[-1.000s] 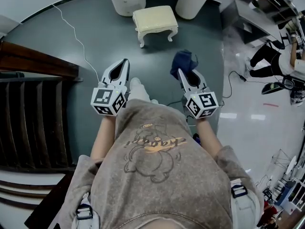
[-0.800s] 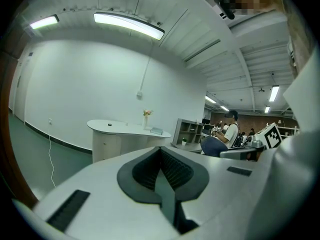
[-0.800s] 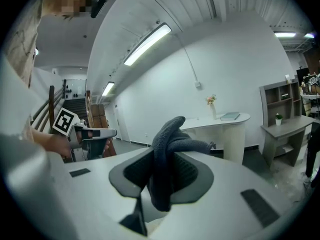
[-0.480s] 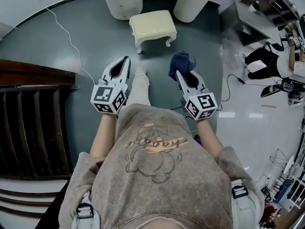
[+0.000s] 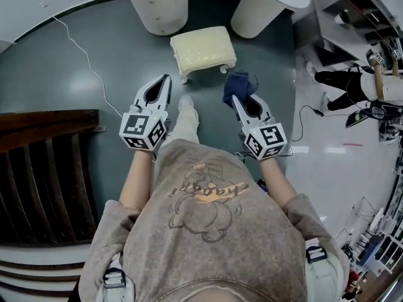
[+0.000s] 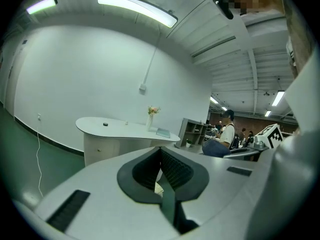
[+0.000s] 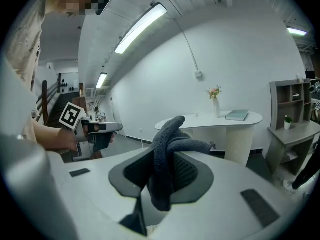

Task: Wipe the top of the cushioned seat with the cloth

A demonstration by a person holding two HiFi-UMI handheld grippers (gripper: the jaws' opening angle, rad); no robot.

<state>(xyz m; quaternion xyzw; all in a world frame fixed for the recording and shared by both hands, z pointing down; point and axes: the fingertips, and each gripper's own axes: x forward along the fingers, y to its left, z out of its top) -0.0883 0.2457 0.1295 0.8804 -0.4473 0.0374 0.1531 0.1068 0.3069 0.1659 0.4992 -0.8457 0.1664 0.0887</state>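
Grips cloth in clamped right gripper, just short of seat; left gripper closed, empty.

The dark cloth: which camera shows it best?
The right gripper view: the cloth fills the middle, pinched between the right gripper's jaws. The head view shows it only as a small dark bundle at that gripper's tip, near the cushioned seat. The left gripper view does not show it.

A grey-brown short-sleeved shirt with a bear print is worn over light trousers. The left gripper and right gripper are cased in pale grey, lined black, each fitted with a black-and-white marker cube.
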